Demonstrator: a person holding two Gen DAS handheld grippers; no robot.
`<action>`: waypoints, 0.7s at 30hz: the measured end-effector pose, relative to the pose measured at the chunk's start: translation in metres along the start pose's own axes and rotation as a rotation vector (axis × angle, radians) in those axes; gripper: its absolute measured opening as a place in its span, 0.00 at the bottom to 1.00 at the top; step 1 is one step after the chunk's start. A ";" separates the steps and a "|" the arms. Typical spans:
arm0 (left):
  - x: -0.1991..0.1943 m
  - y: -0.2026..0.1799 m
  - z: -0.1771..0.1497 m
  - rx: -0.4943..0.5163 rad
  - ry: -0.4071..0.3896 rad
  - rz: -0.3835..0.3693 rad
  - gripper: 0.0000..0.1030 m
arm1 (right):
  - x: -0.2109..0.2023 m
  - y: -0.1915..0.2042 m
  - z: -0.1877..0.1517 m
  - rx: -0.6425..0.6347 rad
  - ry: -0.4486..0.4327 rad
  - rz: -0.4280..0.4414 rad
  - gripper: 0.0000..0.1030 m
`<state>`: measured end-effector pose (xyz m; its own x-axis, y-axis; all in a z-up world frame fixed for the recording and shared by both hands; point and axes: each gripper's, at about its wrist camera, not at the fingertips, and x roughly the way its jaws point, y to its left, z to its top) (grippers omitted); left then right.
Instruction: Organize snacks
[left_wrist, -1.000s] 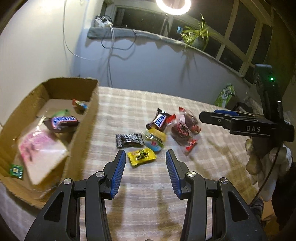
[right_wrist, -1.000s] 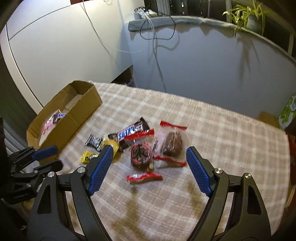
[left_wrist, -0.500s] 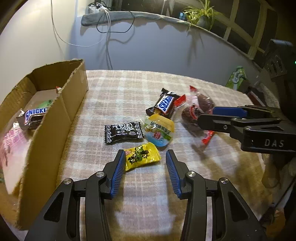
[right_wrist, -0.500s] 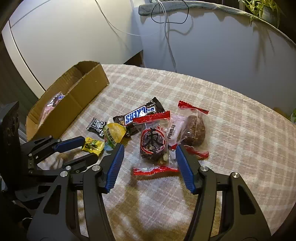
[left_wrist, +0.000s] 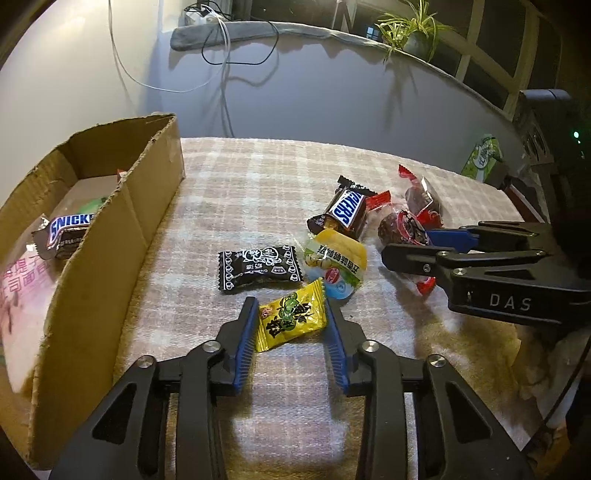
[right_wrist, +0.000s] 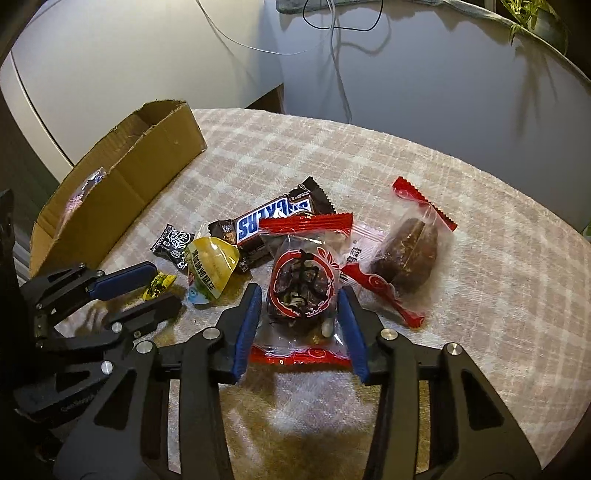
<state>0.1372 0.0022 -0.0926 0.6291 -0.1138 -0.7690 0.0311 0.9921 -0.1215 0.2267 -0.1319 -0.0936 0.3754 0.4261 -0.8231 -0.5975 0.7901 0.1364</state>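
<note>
My left gripper (left_wrist: 290, 306) is open with its jaws on either side of a small yellow candy packet (left_wrist: 291, 319) on the checked tablecloth. My right gripper (right_wrist: 300, 295) is open around a clear red-printed packet of dark snack (right_wrist: 300, 291); it also shows in the left wrist view (left_wrist: 406, 245). Near them lie a black candy packet (left_wrist: 258, 267), a yellow-and-white jelly cup (left_wrist: 336, 266), a Snickers bar (left_wrist: 347, 212) and a second red-edged packet with a brown cake (right_wrist: 410, 251). The cardboard box (left_wrist: 110, 236) at left holds another Snickers (left_wrist: 66, 230) and a pink packet.
The table is round, with its far edge near a grey-white wall with hanging cables (left_wrist: 225, 66). A green carton (left_wrist: 482, 157) stands at the far right. The left gripper shows in the right wrist view (right_wrist: 122, 291), close beside the right one.
Both grippers moved forward and down onto the snacks. The left now brackets the yellow candy. The right jaws have narrowed around the red-printed packet.
</note>
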 end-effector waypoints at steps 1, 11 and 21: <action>0.000 -0.001 0.000 0.003 -0.002 -0.001 0.29 | -0.001 0.000 0.000 -0.001 -0.001 -0.001 0.37; -0.005 0.001 -0.002 0.000 -0.009 -0.009 0.19 | -0.017 0.001 -0.006 0.007 -0.031 0.001 0.35; -0.029 0.003 -0.001 -0.035 -0.054 -0.042 0.18 | -0.046 0.005 -0.010 0.014 -0.087 0.019 0.35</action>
<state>0.1182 0.0085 -0.0714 0.6689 -0.1510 -0.7278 0.0316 0.9840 -0.1752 0.1998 -0.1517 -0.0607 0.4241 0.4775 -0.7695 -0.5954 0.7873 0.1603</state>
